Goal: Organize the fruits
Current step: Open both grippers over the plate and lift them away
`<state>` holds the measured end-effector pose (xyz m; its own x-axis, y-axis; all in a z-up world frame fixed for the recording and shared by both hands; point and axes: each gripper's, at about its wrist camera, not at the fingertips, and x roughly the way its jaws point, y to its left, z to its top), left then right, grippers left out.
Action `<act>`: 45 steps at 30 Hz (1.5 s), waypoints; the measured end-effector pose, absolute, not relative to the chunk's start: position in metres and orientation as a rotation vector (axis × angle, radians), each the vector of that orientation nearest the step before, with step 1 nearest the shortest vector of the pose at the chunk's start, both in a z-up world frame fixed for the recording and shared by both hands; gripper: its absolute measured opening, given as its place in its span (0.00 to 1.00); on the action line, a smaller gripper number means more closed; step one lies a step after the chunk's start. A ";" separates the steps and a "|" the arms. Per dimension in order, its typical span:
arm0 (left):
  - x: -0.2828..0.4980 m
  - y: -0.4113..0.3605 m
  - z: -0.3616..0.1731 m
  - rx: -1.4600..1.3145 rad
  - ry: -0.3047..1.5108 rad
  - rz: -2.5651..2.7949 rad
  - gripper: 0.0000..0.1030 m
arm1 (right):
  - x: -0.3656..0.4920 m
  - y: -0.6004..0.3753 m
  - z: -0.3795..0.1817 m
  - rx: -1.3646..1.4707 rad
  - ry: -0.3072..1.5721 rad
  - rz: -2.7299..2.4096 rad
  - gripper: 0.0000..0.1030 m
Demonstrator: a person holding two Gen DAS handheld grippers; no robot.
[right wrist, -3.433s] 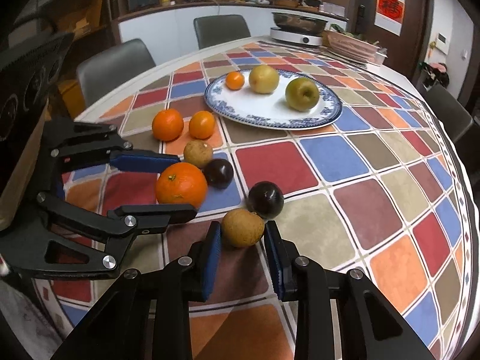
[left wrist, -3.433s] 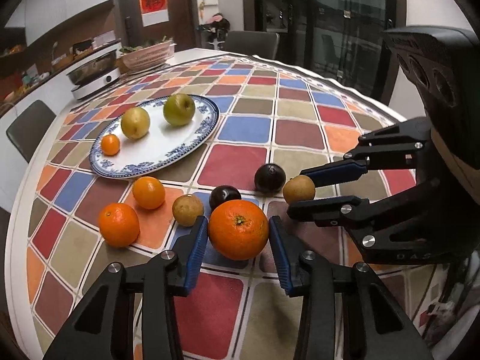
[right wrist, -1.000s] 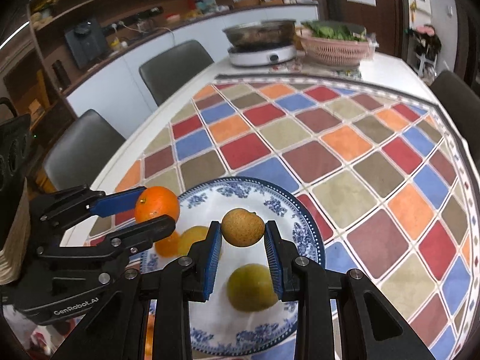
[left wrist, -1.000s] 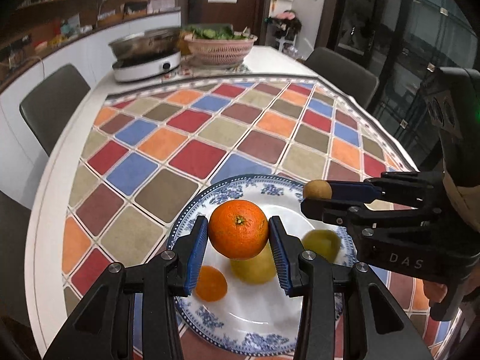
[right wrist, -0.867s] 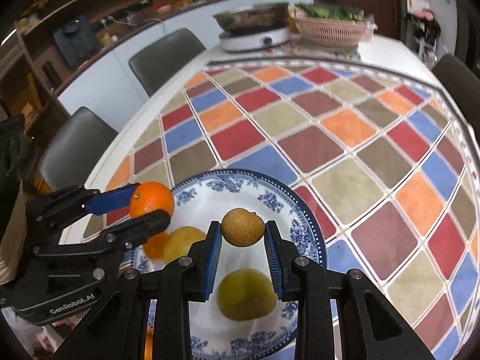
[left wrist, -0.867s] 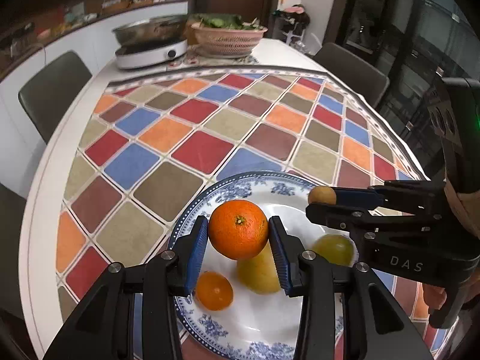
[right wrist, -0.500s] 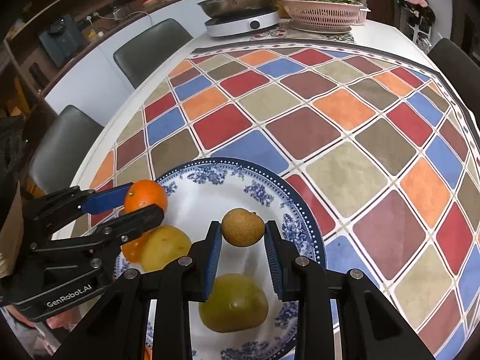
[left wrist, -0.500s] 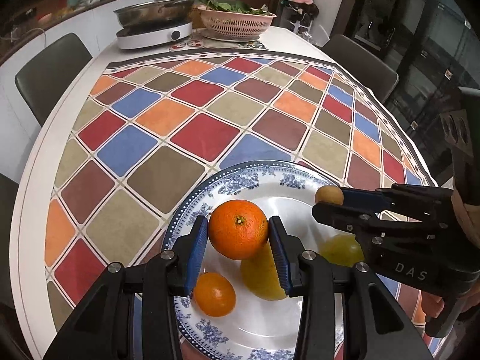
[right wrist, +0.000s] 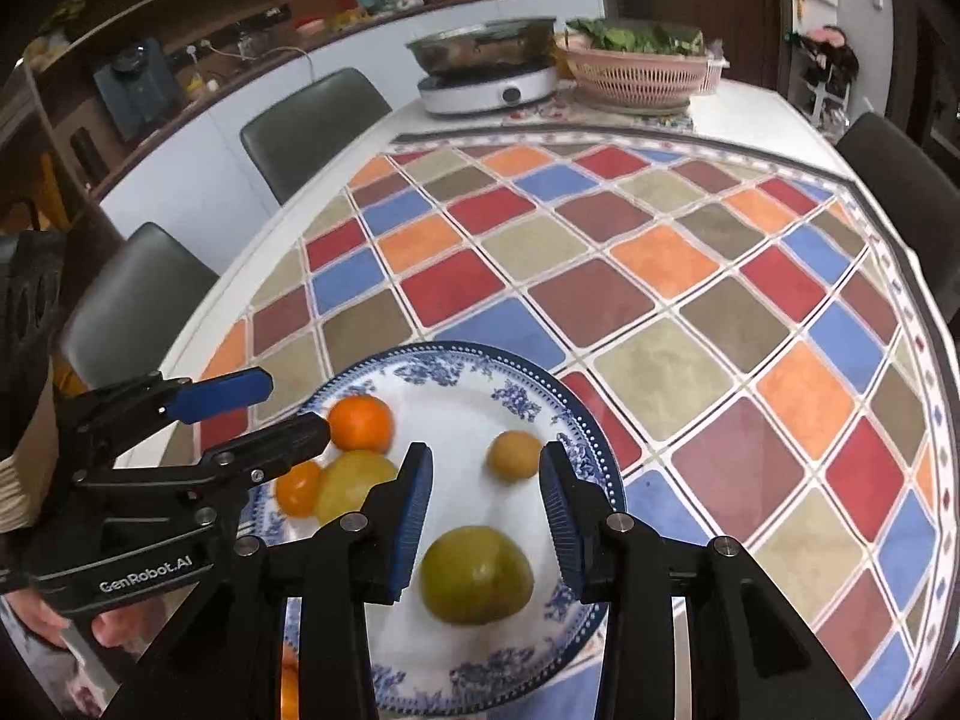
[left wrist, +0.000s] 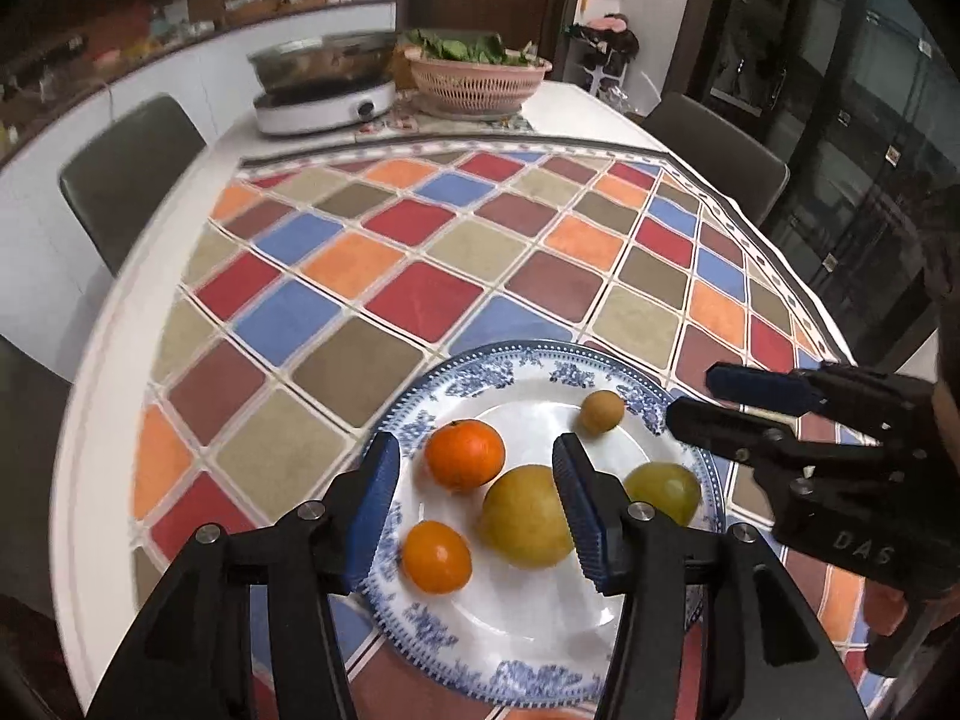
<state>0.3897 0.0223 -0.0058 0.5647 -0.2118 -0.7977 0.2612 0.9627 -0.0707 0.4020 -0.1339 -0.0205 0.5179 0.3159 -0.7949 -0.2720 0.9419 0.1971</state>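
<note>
Drop step: both grippers, left (left wrist: 474, 501) and right (right wrist: 483, 507), gaping empty above plate (left wrist: 540, 666); orange (left wrist: 464, 454) at 10 o'clock. Next, more fruit.

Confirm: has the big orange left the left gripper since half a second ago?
Yes. The big orange now sits on the plate, beyond the open left gripper, near the rim.

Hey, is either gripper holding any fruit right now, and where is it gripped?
Nothing is held. The left gripper and right gripper are open above the plate; the orange and small brown fruit lie on it.
</note>
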 end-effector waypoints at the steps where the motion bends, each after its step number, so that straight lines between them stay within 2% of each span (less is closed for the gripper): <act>1: 0.384 0.023 -0.001 0.062 0.917 -0.279 0.51 | 0.396 -0.134 -0.015 0.046 0.947 0.354 0.37; 8: 0.337 0.022 0.034 0.082 0.803 -0.286 0.51 | 0.360 -0.137 0.019 0.037 0.855 0.362 0.37; 11: 0.318 0.021 0.046 0.070 0.767 -0.291 0.52 | 0.343 -0.140 0.030 0.046 0.826 0.363 0.42; 25: 0.232 0.014 0.078 0.062 0.666 -0.294 0.56 | 0.265 -0.148 0.057 0.070 0.737 0.391 0.43; 35: 0.183 0.010 0.081 0.076 0.607 -0.270 0.62 | 0.220 -0.156 0.056 0.075 0.707 0.397 0.43; 38: 0.172 0.011 0.076 0.071 0.602 -0.271 0.63 | 0.210 -0.159 0.052 0.078 0.706 0.394 0.51; 45: 0.153 0.011 0.059 0.077 0.612 -0.277 0.63 | 0.188 -0.160 0.039 0.059 0.711 0.371 0.51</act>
<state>0.1526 0.0110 0.0592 0.7828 -0.2339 -0.5767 0.2792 0.9602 -0.0105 0.1878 -0.1602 0.0393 0.6954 0.3521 -0.6265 -0.3126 0.9332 0.1774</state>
